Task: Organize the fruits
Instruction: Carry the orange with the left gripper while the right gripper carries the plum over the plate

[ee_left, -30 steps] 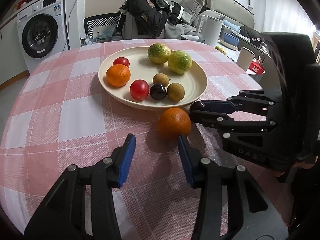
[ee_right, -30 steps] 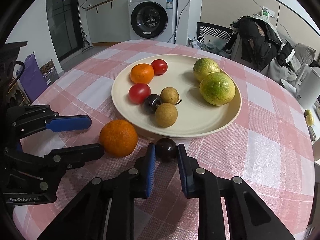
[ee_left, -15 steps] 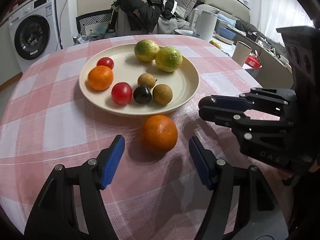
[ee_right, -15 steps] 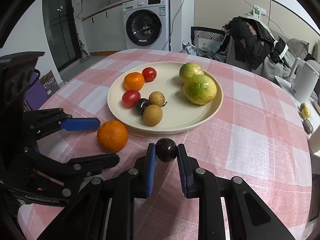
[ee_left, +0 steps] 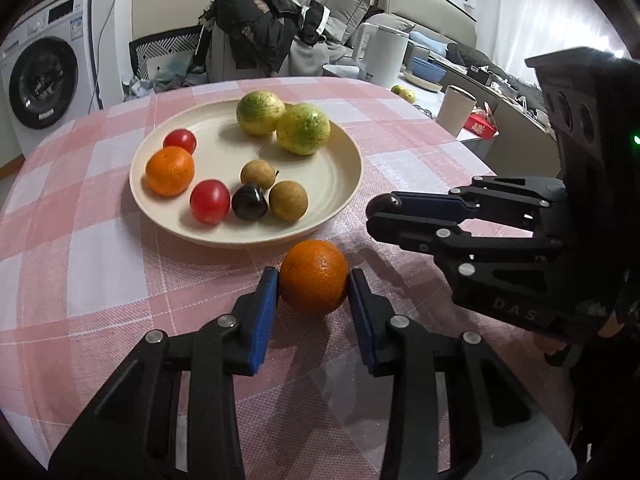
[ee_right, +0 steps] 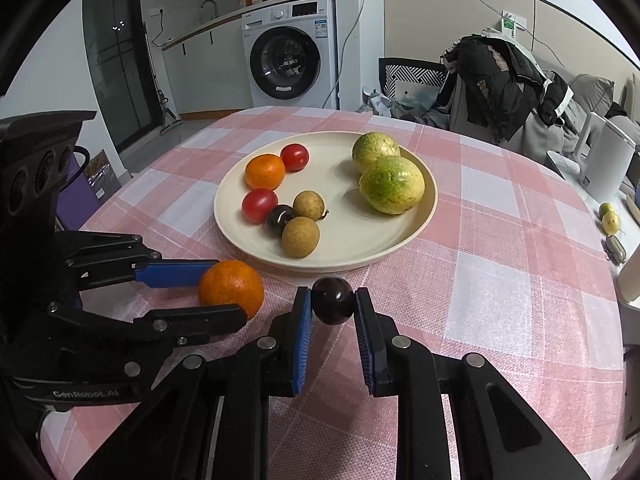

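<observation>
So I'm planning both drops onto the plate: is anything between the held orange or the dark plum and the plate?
Nothing visible blocks either. The orange in the left gripper and the dark plum in the right gripper sit just before the plate rim, only bare tablecloth between. The plate's near right part is free.

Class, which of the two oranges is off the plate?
The orange between the left gripper fingers; the other orange lies on the plate.

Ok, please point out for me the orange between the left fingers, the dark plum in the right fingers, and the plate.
orange (ee_left: 313, 276), left wrist view, centre of its peel.
dark plum (ee_right: 333, 300), right wrist view, middle of its front.
plate (ee_right: 360, 256), right wrist view, bare near rim.
</observation>
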Available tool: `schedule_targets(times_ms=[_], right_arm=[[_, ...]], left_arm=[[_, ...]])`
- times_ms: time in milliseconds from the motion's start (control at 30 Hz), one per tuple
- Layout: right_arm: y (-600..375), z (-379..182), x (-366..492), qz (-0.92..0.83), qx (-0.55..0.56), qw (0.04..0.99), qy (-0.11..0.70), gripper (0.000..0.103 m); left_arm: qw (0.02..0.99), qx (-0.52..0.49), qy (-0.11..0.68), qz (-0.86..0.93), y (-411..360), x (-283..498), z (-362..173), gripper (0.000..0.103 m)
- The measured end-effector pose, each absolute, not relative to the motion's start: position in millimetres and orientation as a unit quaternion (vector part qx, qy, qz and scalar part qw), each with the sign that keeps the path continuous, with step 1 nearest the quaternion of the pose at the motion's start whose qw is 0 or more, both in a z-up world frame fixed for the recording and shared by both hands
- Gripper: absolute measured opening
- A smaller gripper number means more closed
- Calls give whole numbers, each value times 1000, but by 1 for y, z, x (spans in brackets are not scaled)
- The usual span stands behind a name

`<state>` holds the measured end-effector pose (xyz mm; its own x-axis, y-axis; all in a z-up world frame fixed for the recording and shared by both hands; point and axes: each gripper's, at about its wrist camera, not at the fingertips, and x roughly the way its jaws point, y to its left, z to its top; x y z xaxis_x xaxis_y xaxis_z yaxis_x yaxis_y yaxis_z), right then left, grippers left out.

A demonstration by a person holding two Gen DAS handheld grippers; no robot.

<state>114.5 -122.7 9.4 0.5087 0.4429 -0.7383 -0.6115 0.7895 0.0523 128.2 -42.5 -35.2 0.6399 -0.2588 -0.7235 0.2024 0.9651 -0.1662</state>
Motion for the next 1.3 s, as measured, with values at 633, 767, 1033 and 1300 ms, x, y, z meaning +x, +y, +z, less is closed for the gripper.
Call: schedule_targets(times_ms=[633, 767, 1033, 1300], right_arm=[[-127, 28, 131, 291, -61, 884, 361, 22], [-123, 29, 133, 292, -63, 885, 357, 22], [-116, 26, 144, 291, -62, 884, 359, 22], [-111, 20, 154, 287, -55, 882, 370, 22]], left_arm=[[929, -47, 354, -96, -17, 133, 2, 32], [931, -52, 350, -86, -9, 140, 3, 32], [931, -53, 353, -74, -1, 163, -1, 33], [931, -46, 358, -59, 1, 187, -7, 33]])
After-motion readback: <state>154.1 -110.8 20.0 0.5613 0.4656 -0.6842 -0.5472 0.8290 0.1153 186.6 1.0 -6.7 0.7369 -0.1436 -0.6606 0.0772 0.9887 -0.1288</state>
